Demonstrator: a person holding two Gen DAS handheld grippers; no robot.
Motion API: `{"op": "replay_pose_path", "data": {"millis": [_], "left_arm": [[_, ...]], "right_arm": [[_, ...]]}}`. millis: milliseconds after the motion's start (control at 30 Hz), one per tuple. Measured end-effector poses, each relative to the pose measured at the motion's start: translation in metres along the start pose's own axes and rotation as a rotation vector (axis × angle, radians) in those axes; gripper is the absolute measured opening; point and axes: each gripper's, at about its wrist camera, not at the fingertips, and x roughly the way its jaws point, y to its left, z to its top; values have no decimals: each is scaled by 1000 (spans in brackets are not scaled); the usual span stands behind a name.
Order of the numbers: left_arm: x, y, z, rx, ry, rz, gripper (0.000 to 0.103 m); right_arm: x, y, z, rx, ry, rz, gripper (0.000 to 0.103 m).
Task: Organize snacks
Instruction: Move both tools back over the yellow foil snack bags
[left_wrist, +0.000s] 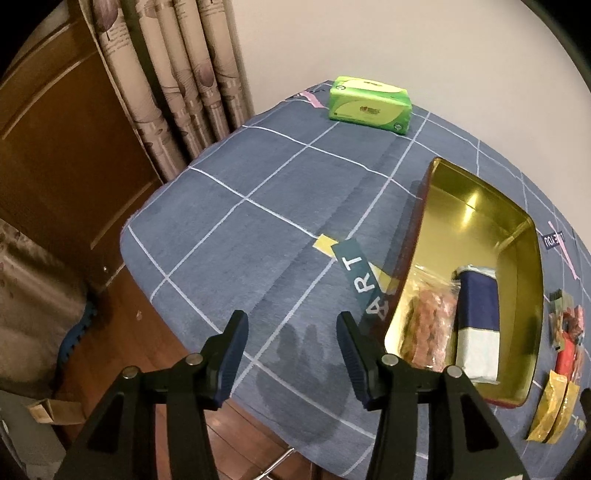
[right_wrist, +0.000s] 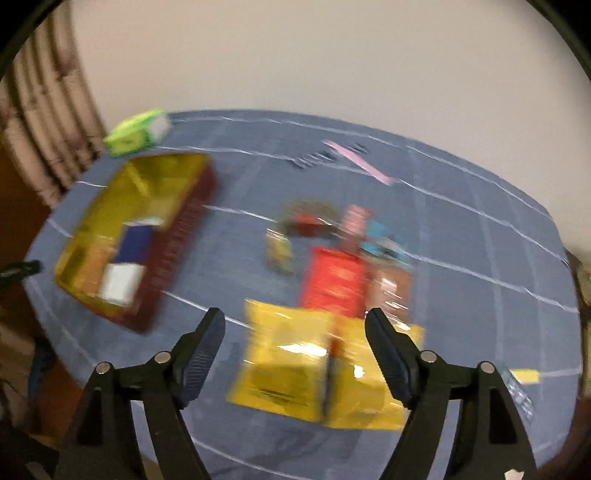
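A gold-lined red tin (left_wrist: 476, 206) (right_wrist: 92, 206) sits on the blue checked tablecloth (left_wrist: 258, 206). It holds a clear bag of reddish snacks (left_wrist: 424, 325) and a navy-and-white packet (left_wrist: 478, 325) (right_wrist: 127, 262). My left gripper (left_wrist: 291, 328) is open and empty, above the cloth left of the tin. My right gripper (right_wrist: 295, 325) is open, above a yellow snack packet (right_wrist: 295, 369) (left_wrist: 550, 410). Behind the yellow packet lie a red packet (right_wrist: 332, 280) and several small snacks (right_wrist: 354, 221). The right wrist view is motion-blurred.
A green tissue pack (left_wrist: 369, 103) (right_wrist: 136, 131) sits at the table's far corner near the curtains (left_wrist: 177, 74). A wooden door (left_wrist: 55, 147) and the floor lie to the left, beyond the table edge. A white wall stands behind the table.
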Motion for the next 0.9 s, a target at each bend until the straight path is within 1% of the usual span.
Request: {"op": "replay_pose_path", "data": {"millis": [67,200,433,567,667,767,833,900], "left_arm": [[-2,-5,-2,16,-4,-2,51],[-9,-18,-5,56,-18,-9,51],[-19,-52,-18,146,-13,-38,52],[-31,-75,-28,190,-15,-71,53],[-40,-99,-38,234,-17,-103,56],[-46,-120,-46,278,-10,-130,57],[-50,-139,-52,311,-6,-150,57],[-52,-154,-58,343,0,-160,57]], "right_arm": [[9,-23,-13,27,42,-27,77],[21,-46,-33,64,97,-37,77],[38,-54,-42,92,129,-26,77],[46,-59,-45,116,136,-20,77],[52,-65,-48,134,144,-12,77],[57,-68,-51,146,145,4,75],[55,-66,-53,135,132,2,72],[55,-66,-53,128,121,6,65]]}}
